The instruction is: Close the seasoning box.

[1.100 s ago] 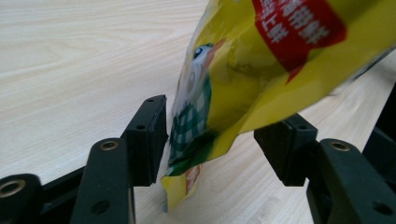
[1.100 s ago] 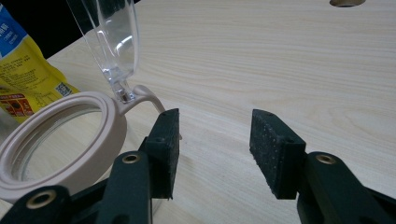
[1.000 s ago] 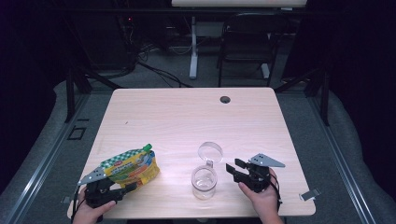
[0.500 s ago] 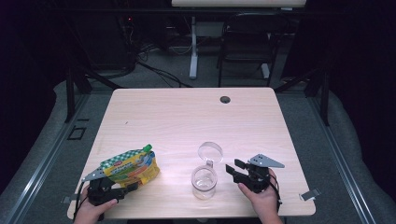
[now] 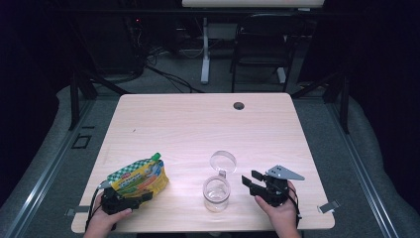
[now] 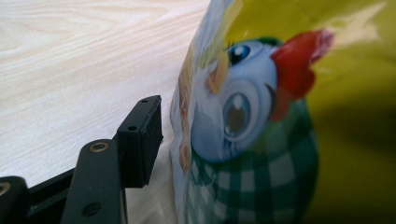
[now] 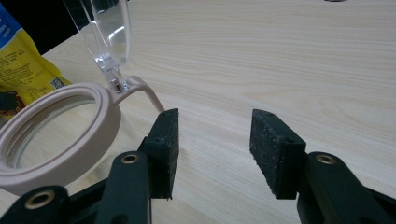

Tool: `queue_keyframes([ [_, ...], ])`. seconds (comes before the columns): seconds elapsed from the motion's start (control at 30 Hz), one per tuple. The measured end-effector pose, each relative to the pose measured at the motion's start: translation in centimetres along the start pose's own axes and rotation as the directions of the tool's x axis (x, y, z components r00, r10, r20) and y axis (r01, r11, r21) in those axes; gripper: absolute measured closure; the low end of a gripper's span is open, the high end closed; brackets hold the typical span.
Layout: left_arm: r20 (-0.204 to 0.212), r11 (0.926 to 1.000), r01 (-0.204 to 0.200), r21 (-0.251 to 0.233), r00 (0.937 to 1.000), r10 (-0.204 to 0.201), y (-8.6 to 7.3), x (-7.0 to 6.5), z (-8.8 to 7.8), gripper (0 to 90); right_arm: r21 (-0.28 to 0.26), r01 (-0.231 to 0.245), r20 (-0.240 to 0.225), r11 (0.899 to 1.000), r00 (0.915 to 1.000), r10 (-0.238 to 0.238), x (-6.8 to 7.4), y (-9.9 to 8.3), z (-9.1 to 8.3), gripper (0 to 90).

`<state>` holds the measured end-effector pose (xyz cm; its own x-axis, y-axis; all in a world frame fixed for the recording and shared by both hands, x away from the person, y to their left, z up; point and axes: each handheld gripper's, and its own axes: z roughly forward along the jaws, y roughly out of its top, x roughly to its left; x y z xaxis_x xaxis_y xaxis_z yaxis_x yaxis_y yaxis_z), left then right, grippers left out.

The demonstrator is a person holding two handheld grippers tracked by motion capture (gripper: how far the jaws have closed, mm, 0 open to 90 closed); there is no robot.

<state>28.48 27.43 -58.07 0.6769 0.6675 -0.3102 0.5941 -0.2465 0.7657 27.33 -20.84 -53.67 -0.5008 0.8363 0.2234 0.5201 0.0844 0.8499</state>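
Lower left of the high view: left gripper [image 5: 141, 197] at the near end of a yellow-and-green snack pouch [image 5: 139, 176]; only one black jaw seen in the left gripper view, just beside the pouch [image 6: 280, 116], so clenched or released cannot be told. Printed there: cartoon bird face, red comb, green check; no readable writing. Lower right: right gripper [image 5: 249, 180] released, nothing between its pads, beside a clear jar [image 5: 216, 192] with hinged lid [image 5: 223, 161] flipped open. Farther back, bare wooden table [image 5: 198, 124].
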Motion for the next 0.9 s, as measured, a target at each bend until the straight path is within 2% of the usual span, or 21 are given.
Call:
queue_keyframes([
  [0.43, 0.01, 0.9991, -0.01, -0.042, 0.9999, 0.01, 0.37, -0.32, 0.48, 44.4, -0.007, -0.01, 0.017, 1.0, 0.9998, 0.01, -0.23, -0.31, -0.57, 52.4],
  [0.57, 0.028, 0.9976, -0.018, -0.067, 0.9994, 0.02, 0.46, -0.45, 0.55, 47.1, -0.006, -0.009, 0.02, 1.0, 0.9998, 0.009, -0.25, -0.36, -0.64, 52.4],
  [0.7, 0.017, 0.9976, -0.026, -0.065, 0.9995, 0.027, 0.52, -0.52, 0.55, 50.2, -0.005, -0.009, 0.021, 1.0, 0.9997, 0.009, -0.26, -0.37, -0.68, 52.4],
  [0.9, 0.014, 0.997, -0.012, -0.077, 0.9998, 0.014, 0.48, -0.41, 0.59, 52.6, -0.001, -0.007, 0.021, 1.0, 0.9998, 0.007, -0.24, -0.38, -0.64, 52.3],
])
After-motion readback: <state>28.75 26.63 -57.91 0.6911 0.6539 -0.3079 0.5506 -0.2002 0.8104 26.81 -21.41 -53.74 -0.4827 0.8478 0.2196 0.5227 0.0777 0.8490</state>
